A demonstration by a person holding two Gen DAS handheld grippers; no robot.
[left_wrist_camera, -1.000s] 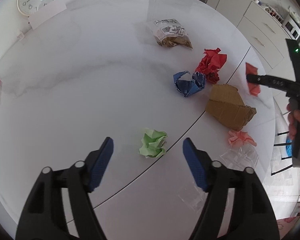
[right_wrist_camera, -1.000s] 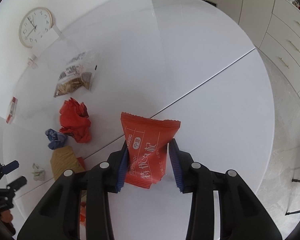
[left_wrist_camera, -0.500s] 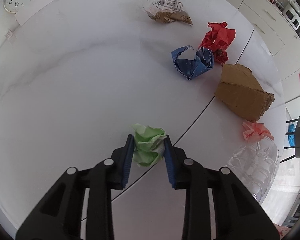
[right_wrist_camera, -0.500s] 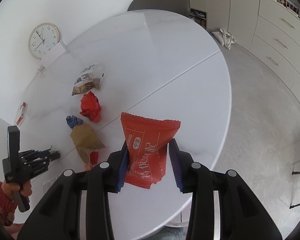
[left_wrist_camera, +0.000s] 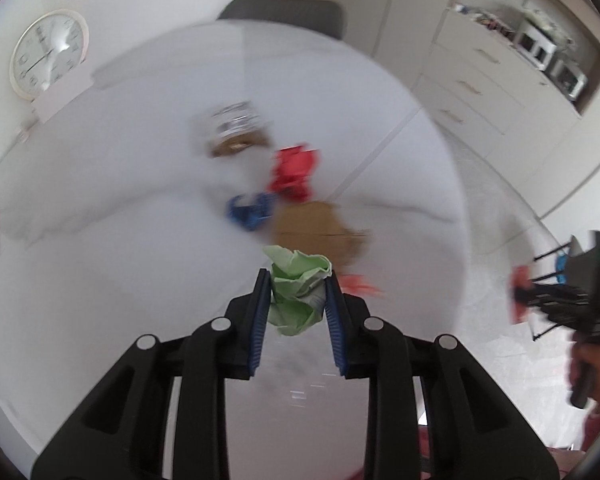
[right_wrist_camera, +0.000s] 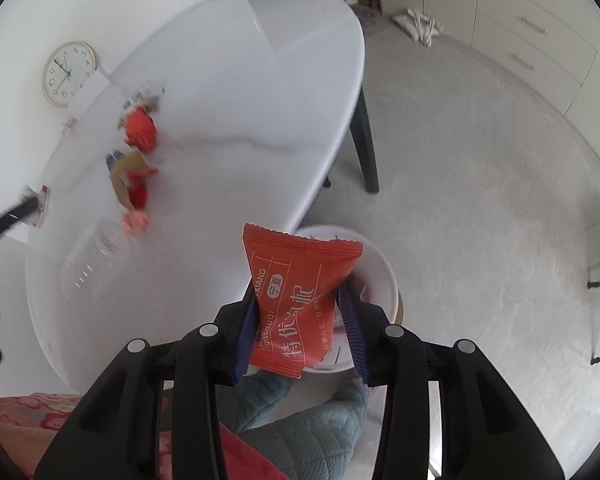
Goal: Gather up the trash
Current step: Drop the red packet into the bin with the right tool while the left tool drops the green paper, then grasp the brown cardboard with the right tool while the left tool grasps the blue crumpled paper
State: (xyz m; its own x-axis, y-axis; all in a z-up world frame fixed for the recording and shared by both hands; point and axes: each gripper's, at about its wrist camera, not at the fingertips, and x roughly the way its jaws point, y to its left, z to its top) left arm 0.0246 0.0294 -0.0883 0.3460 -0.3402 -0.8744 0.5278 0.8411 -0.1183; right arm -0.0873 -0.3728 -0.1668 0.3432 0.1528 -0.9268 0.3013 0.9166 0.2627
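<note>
red snack packet (right_wrist_camera: 298,300) printed "XIANG" with Chinese characters, clock (right_wrist_camera: 68,73) numerals

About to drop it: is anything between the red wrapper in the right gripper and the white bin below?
Nothing visible does. The right gripper holds the red wrapper right over the white bin on the floor, past the table edge.

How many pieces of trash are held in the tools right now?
2. The left tool grips a crumpled green paper ball above the table; the right tool grips a red snack wrapper over the white bin.
</note>
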